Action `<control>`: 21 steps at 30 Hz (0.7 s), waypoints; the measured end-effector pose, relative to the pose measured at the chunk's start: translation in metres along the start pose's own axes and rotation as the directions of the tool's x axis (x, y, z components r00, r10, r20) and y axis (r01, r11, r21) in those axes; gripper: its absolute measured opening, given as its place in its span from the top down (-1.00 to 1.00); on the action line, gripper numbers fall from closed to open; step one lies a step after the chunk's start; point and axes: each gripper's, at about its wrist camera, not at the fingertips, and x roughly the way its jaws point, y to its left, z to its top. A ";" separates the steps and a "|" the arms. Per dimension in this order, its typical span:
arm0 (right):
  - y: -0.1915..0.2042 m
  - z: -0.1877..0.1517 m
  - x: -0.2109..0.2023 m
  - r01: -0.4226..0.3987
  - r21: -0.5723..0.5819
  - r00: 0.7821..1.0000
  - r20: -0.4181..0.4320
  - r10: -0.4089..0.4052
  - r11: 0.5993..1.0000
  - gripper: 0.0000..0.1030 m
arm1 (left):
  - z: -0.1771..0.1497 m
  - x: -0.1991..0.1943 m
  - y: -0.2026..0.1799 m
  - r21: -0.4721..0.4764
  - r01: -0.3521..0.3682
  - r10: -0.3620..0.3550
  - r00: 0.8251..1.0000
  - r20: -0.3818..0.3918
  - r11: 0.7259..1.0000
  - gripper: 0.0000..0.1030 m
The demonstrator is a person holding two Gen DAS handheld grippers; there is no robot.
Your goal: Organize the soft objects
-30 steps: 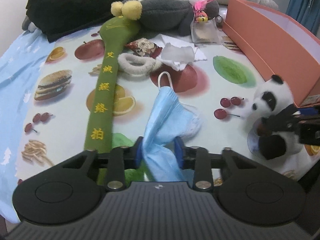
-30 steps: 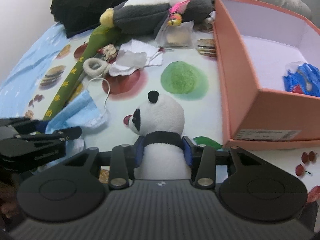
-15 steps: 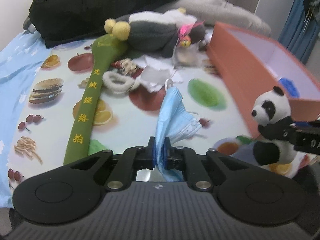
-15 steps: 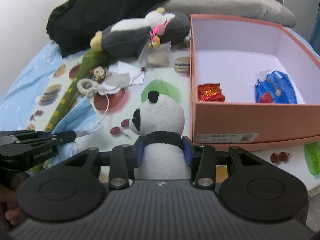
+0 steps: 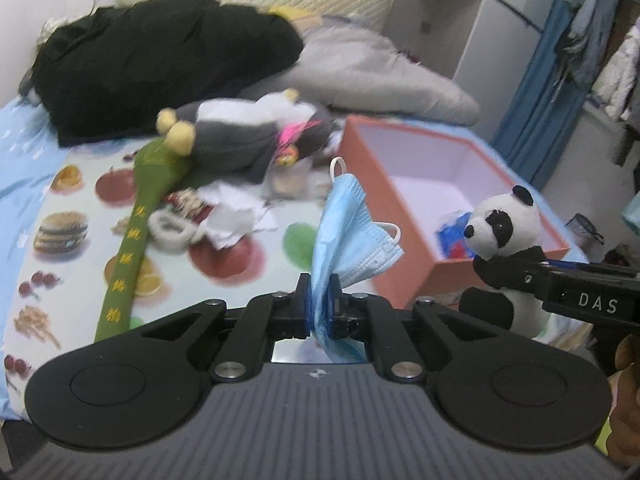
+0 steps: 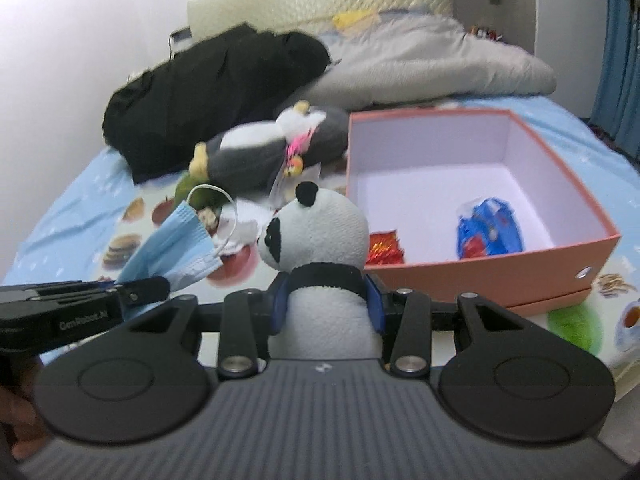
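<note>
Holding: left gripper (image 5: 319,307) is pinched nearly closed on the blue face mask (image 5: 346,240), which hangs in the air above the fruit-print cloth (image 5: 72,240).
Right gripper (image 6: 327,304): part open, pads pressed on the toy panda (image 6: 320,240) at its black band, lifted near the box's near-left corner.
Box (image 6: 560,256): orange, open, a blue packet (image 6: 490,232) and red wrapper (image 6: 384,246) inside.
Cloth's far edge: grey plush (image 5: 240,136), green padded stick (image 5: 132,240).

pleated cloth mask (image 5: 352,236), fuzzy plush panda (image 6: 324,240)
</note>
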 end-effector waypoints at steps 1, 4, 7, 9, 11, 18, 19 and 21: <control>-0.002 0.002 -0.006 0.004 -0.001 1.000 0.010 -0.004 1.000 0.16 | 0.002 -0.004 -0.005 0.004 0.012 -0.012 1.000 0.008 1.000 0.84; -0.008 0.004 -0.022 0.014 0.006 0.999 0.033 -0.014 1.000 0.16 | 0.009 -0.016 -0.023 0.020 0.046 -0.047 0.998 0.033 0.999 0.84; -0.017 0.003 -0.038 0.032 0.020 0.998 0.055 -0.033 0.999 0.16 | 0.013 -0.022 -0.041 0.037 0.076 -0.077 0.996 0.046 0.996 0.84; -0.024 0.002 -0.044 0.046 0.033 0.997 0.058 -0.048 0.998 0.16 | 0.016 -0.024 -0.052 0.038 0.102 -0.104 0.993 0.052 0.994 0.84; -0.034 0.002 -0.050 0.061 0.049 0.996 0.065 -0.064 0.997 0.16 | 0.020 -0.024 -0.063 0.048 0.115 -0.118 0.991 0.057 0.992 0.84; -0.068 0.013 -0.048 0.097 0.112 0.993 0.061 -0.105 0.989 0.16 | 0.040 0.001 -0.099 0.103 0.138 -0.143 0.989 0.044 0.985 0.84; -0.072 0.016 -0.046 0.103 0.113 0.992 0.061 -0.110 0.988 0.16 | 0.043 0.007 -0.104 0.109 0.140 -0.145 0.989 0.039 0.984 0.84; -0.081 0.023 -0.041 0.109 0.115 0.992 0.059 -0.116 0.987 0.16 | 0.051 0.021 -0.114 0.120 0.150 -0.155 0.988 0.027 0.981 0.84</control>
